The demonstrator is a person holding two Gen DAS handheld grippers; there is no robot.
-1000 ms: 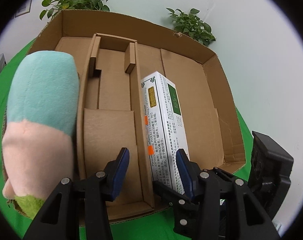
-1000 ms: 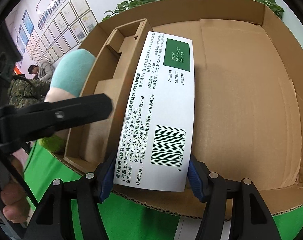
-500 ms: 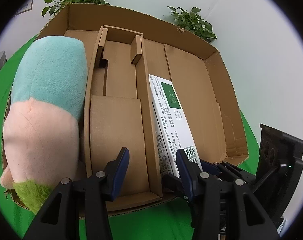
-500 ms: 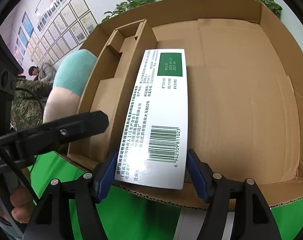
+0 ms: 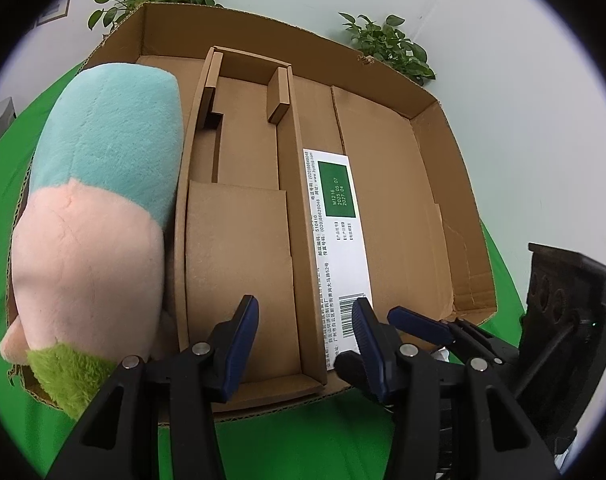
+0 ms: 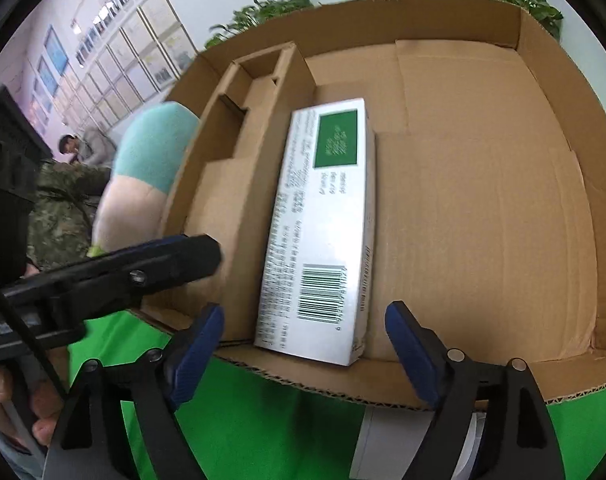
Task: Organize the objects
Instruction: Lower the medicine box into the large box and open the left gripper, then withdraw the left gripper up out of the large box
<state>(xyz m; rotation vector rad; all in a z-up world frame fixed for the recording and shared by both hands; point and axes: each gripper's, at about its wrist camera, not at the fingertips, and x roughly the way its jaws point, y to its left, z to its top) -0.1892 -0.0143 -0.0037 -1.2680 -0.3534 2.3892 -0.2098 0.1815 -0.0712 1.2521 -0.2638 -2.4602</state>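
A white medicine box [image 6: 323, 220] with a green label and a barcode lies flat on the floor of an open cardboard box [image 6: 443, 16], right against the inner divider. My right gripper [image 6: 305, 346] straddles its near end. Its jaws are opening, and both blue pads stand apart from the carton. In the left wrist view the medicine box [image 5: 335, 232] lies right of the divider [image 5: 293, 220]. A plush toy [image 5: 99, 216] in teal, pink and green fills the leftmost compartment. My left gripper [image 5: 305, 340] hovers open at the cardboard box's [image 5: 263, 20] near edge, holding nothing.
The cardboard box rests on a green cloth [image 5: 295, 440]. Potted plants [image 5: 387, 40] stand behind it against a white wall. The right gripper's black body [image 5: 571, 320] sits close on the right. A seated person [image 6: 79, 148] and framed pictures appear far left.
The right gripper's jaws have spread off the medicine box. The carton has gone from tilted on its edge to lying flat beside the divider. My left gripper stays as it was.
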